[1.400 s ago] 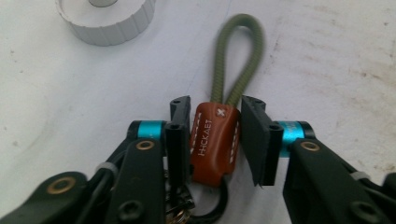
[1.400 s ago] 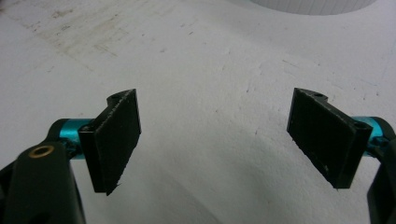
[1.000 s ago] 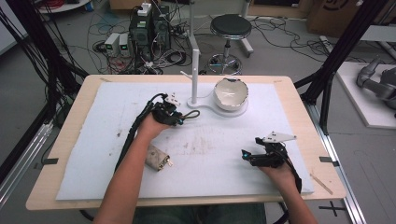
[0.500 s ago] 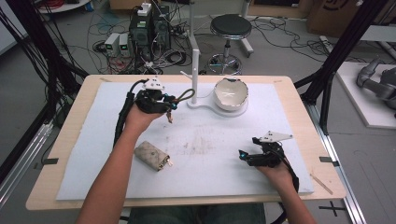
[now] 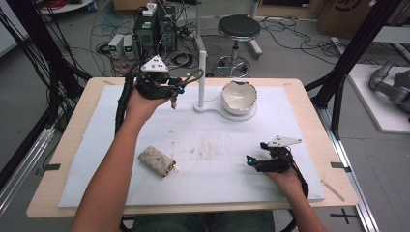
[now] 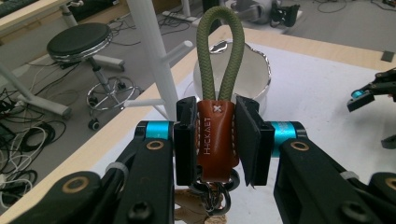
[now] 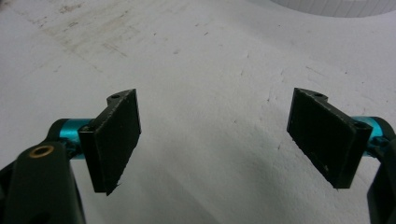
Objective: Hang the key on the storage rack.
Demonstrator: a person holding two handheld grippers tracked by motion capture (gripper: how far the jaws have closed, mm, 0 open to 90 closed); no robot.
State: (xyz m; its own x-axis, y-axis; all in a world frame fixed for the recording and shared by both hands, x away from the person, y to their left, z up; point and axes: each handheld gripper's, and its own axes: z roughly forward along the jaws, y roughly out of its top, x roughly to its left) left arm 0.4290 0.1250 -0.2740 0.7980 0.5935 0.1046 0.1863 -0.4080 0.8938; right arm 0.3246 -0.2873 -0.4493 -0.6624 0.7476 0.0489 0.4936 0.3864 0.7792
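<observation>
I take the white peg stand (image 5: 200,72) on the white foam mat (image 5: 309,145) as my landmark. Left of the stand and raised above the mat, my left gripper (image 5: 175,92) is clamped on a brown leather key fob with an olive-green rope loop (image 6: 215,126) — the loop points toward the stand, and metal rings hang below the leather. Nearer to me and left of the stand, a small beige pouch (image 5: 155,161) lies flat on the mat. Just right of the stand sits a white bowl with a cracked rim (image 5: 238,96). Farther right and toward me, my right gripper (image 7: 215,140) rests low over the mat — its jaws stand wide apart, nothing between them.
</observation>
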